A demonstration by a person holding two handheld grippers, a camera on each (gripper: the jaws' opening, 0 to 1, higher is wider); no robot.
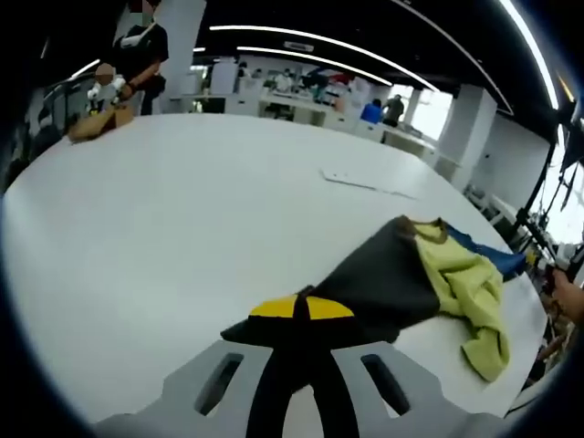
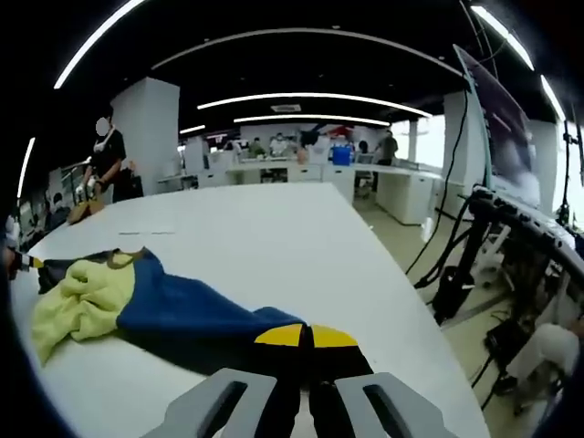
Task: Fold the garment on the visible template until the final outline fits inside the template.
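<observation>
On the white table [image 1: 164, 228], both claws (yellow-tipped) apparently pinch the garment [image 1: 429, 274]; no writing legible.

Soft matt cloth is seen in the garment [image 1: 429, 274] [image 2: 164, 306], with yellow, blue and black panels, creased. The table [image 1: 182, 219] [image 2: 292, 237] looks smooth, white and faintly glossy. The far sheet [image 1: 360, 180] looks like thin paper.

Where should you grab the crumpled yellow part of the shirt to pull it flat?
Probably the loose bottom edge of the crumpled yellow fabric panel, coming from the table's open near side. That edge hangs free past the dark panel, while both grippers, left and right, are clamped on other corners of the garment.
</observation>
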